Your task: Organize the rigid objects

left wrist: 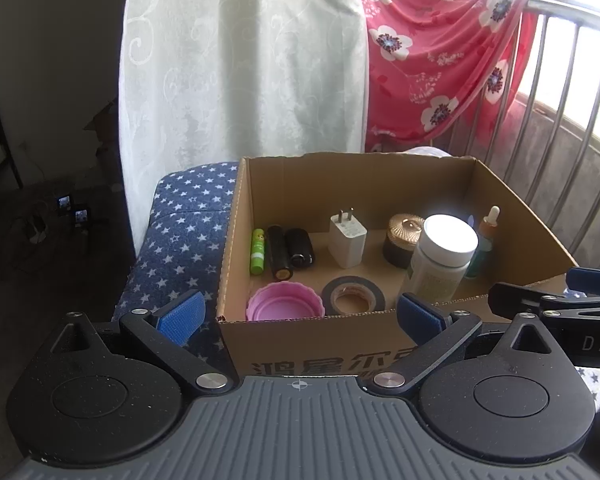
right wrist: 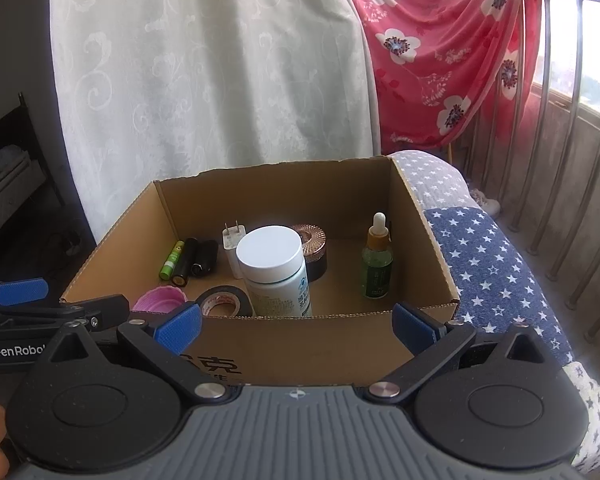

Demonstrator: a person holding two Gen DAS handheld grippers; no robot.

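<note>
Pill bottle (right wrist: 274, 270) stood upright in the cardboard box (right wrist: 420, 216), front-middle beside the tape roll (right wrist: 224, 300). Probably light, slick plastic; I'd grab below the cap. Left gripper (left wrist: 300, 316) and right gripper (right wrist: 296, 326) both hung spread, empty.

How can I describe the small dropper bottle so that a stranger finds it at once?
Look inside the open cardboard box on the star-patterned cushion. The dropper bottle stands upright alone near the right wall. Only it has green glass and a white rubber bulb.

"GenRobo" on left gripper (right wrist: 18, 294), "DAS" on right gripper (left wrist: 592, 280), Chinese print on cardboard box (left wrist: 312, 344)
</note>
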